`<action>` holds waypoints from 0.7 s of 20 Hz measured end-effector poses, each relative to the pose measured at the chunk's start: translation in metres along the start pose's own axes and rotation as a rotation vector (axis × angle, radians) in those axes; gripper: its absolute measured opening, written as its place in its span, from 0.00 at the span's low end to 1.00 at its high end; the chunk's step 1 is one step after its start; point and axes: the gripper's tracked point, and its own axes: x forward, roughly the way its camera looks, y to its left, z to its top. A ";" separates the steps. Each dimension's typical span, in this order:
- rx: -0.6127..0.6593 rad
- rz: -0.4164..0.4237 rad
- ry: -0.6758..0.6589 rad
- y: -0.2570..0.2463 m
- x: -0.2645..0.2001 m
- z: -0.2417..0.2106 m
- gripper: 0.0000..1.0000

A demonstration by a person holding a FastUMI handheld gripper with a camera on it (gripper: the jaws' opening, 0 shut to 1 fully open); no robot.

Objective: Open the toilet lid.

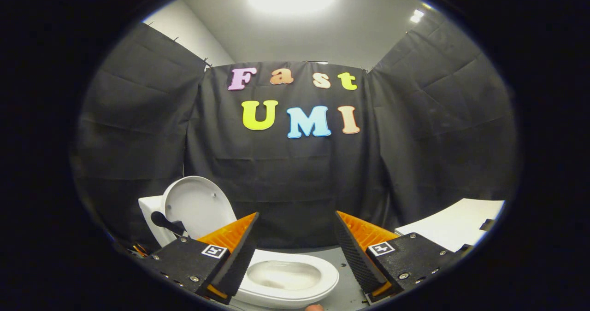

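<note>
The toilet lid (196,205) already stands upright against the tank (150,219), so the lift looks done. Your tool (295,251) is spread wide and holds nothing. Draw it straight back without brushing the lid, which could tip forward again. The lid sits beyond and to the left of the left finger, well apart from it; the open seat (288,281) and bowl lie between the 2 fingers, just below.

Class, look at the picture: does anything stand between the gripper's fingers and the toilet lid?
Nothing visible does. The toilet lid already stands upright against the tank, beyond the one finger. The gripper is open, holding nothing, with the seat and bowl between and below its fingers.
</note>
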 end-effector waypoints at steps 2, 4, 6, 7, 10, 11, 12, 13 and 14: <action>0.007 -0.036 0.011 -0.008 -0.003 -0.011 0.95; 0.028 -0.065 0.027 -0.015 -0.004 -0.021 0.95; 0.047 -0.073 0.049 -0.014 -0.003 -0.028 0.95; 0.046 -0.074 0.059 -0.015 -0.003 -0.030 0.95; 0.029 -0.081 0.052 -0.018 -0.002 -0.029 0.95; 0.028 -0.080 0.057 -0.017 -0.002 -0.032 0.95; 0.027 -0.078 0.063 -0.015 -0.002 -0.035 0.95; 0.025 -0.075 0.066 -0.015 -0.002 -0.036 0.95; 0.023 -0.072 0.067 -0.013 -0.003 -0.036 0.95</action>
